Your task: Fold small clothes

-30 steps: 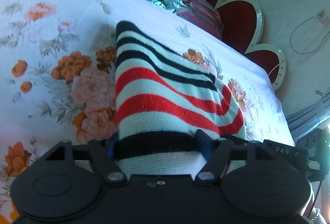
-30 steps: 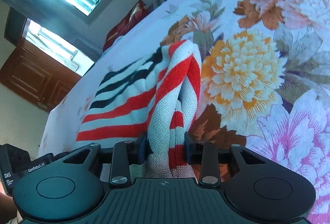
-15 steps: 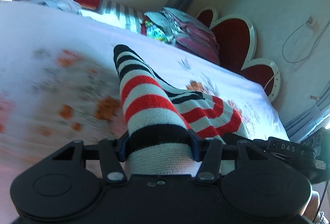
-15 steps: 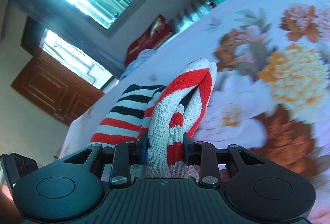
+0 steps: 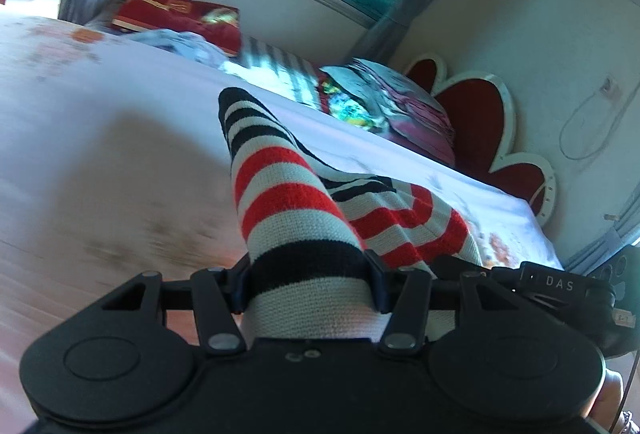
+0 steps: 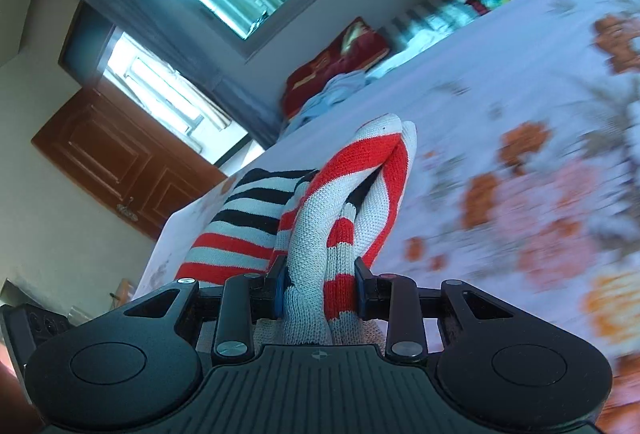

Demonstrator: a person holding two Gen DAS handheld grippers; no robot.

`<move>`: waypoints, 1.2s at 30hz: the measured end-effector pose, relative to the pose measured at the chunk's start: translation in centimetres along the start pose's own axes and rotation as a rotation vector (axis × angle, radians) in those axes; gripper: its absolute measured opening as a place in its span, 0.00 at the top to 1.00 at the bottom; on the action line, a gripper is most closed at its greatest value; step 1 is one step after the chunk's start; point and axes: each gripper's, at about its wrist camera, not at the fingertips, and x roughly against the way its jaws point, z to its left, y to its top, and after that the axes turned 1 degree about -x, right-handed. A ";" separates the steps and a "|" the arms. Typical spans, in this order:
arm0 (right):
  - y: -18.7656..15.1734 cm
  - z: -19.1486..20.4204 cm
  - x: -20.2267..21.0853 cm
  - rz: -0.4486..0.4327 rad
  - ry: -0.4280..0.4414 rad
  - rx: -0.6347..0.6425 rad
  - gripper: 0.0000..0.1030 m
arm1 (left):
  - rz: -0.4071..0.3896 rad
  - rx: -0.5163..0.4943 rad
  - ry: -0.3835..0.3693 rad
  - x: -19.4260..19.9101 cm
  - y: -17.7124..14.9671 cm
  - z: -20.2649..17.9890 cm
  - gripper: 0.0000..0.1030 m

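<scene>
Striped knit garment (image 5: 288, 202) is clamped at opposite edges between left fingers (image 5: 236, 284) and right fingers (image 6: 280, 284), above the floral bedsheet (image 6: 520, 114).

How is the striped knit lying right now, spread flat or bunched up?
Bunched up, not spread flat. The striped knit rises in a hump from the left tool, and a doubled-over loop stands pinched in the right tool.

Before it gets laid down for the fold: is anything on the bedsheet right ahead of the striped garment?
Nothing visible. The striped garment is clamped in both the left gripper and the right gripper; the floral bedsheet ahead looks bare, though blurred.
</scene>
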 end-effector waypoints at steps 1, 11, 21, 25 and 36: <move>-0.5 0.9 -1.3 0.004 0.000 0.009 0.69 | -0.002 0.002 0.009 0.4 0.3 1.1 0.49; -3.8 3.3 -12.1 0.098 -0.016 0.048 0.69 | -0.045 -0.051 0.132 1.2 -0.2 9.3 0.48; -2.8 3.0 -11.1 0.030 -0.161 0.104 0.64 | -0.079 -0.048 0.186 2.8 -1.0 10.5 0.38; -2.0 5.2 -10.9 -0.017 -0.152 0.178 0.64 | -0.149 -0.105 0.196 4.3 -1.2 9.4 0.34; -3.0 3.9 -18.2 0.052 -0.316 0.308 0.78 | -0.070 -0.180 0.255 1.2 -1.2 8.7 0.26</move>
